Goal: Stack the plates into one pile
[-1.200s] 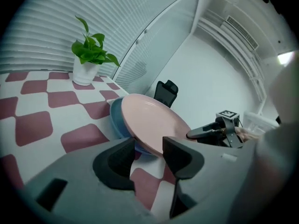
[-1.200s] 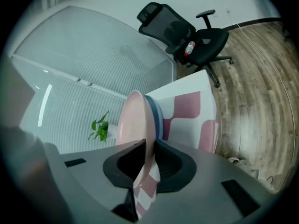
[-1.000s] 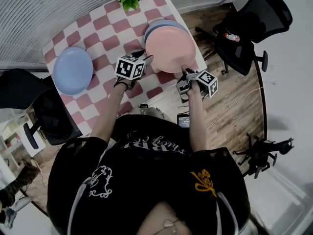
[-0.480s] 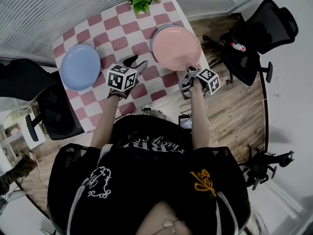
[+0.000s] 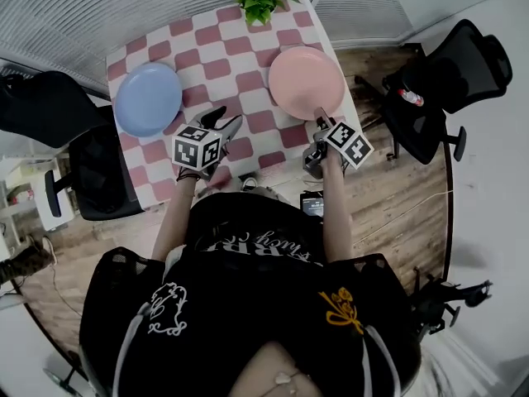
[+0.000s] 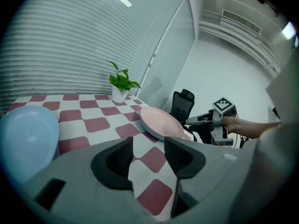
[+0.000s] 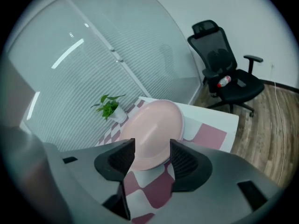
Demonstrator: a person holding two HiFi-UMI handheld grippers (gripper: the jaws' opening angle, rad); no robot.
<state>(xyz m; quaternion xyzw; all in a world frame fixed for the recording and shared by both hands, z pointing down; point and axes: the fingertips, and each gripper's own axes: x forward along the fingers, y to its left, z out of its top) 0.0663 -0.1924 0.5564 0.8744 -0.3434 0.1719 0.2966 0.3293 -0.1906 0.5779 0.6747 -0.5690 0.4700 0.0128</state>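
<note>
My right gripper (image 5: pixel 319 119) is opening, nothing held. My left gripper (image 5: pixel 221 125) stands wide and empty. The pink plate (image 5: pixel 306 81) lies at the counter's (image 5: pixel 223 56) right edge, the blue plate (image 5: pixel 147 99) at its left edge. Risk: nudging the pink rim could push that plate off the edge.
</note>
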